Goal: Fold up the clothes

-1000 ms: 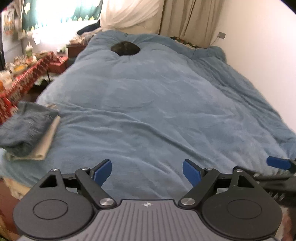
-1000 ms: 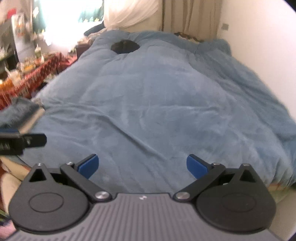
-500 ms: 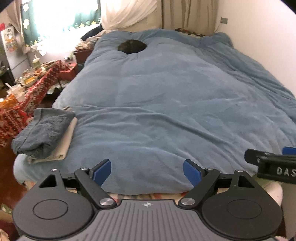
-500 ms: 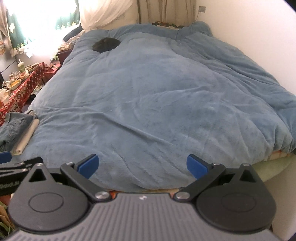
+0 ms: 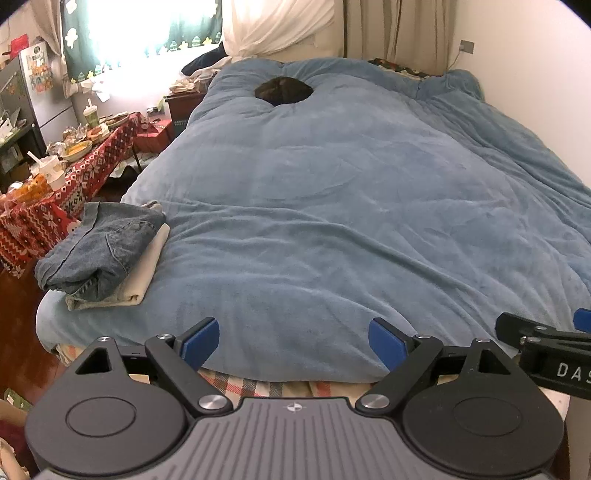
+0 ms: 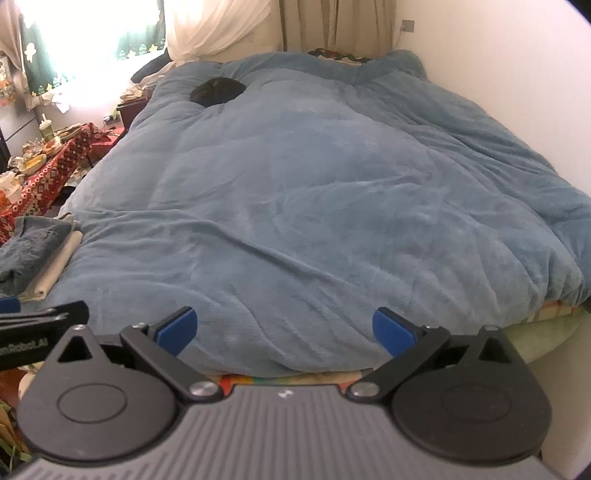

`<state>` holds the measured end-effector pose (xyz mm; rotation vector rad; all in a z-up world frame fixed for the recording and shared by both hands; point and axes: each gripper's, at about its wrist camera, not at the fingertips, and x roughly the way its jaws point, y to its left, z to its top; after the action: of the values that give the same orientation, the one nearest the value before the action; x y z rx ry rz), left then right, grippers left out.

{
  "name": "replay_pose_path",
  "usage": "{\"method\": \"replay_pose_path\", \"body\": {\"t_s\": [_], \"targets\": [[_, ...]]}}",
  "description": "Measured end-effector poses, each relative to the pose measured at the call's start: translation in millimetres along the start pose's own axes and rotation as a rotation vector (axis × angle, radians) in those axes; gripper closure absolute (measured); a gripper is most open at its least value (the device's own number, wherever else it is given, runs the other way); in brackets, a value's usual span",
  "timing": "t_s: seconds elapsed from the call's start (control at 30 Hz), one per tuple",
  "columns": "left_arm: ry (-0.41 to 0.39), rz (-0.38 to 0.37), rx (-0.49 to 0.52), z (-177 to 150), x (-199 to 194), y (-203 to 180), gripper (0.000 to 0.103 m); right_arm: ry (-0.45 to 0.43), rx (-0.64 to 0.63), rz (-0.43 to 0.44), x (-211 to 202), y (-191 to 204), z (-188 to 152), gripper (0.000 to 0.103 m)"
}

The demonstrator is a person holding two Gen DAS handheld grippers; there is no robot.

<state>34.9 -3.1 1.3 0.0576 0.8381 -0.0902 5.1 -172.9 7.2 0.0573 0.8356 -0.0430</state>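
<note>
Both grippers hover at the foot of a bed covered by a blue plush duvet [image 5: 332,206]. The left gripper [image 5: 293,341] has its blue-padded fingers spread wide, with nothing between them; only the duvet edge and a strip of plaid sheet [image 5: 236,384] show in the gap. The right gripper [image 6: 284,330] is likewise spread wide and holds nothing.

The folded clothes form a small stack at the near left corner of the bed: a pair of folded denim jeans [image 5: 99,245] lies on top of a folded cream garment [image 5: 144,273]. In the left wrist view the stack sits ahead and to the left of the left gripper, well apart from its fingers. In the right wrist view the same stack appears at the far left edge, beyond the left gripper, whose black body enters that view from the left.

A dark rounded object [image 5: 283,91] rests in a hollow of the duvet near the head of the bed; what it is cannot be told. Left of the bed stands a table with a red patterned cloth [image 5: 55,206] carrying dishes of food. Cream curtains [image 5: 391,29] hang behind the bed, and a white wall [image 6: 517,92] borders its right side.
</note>
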Motion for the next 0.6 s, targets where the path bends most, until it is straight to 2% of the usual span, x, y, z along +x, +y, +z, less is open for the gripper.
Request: {"method": "replay_pose_path", "body": {"t_s": [0.6], "targets": [[-0.018,0.003,0.01,-4.4,-5.8,-6.1,0.015,-0.002,-0.046,0.004,-2.4,7.9,-4.6,0.001]]}}
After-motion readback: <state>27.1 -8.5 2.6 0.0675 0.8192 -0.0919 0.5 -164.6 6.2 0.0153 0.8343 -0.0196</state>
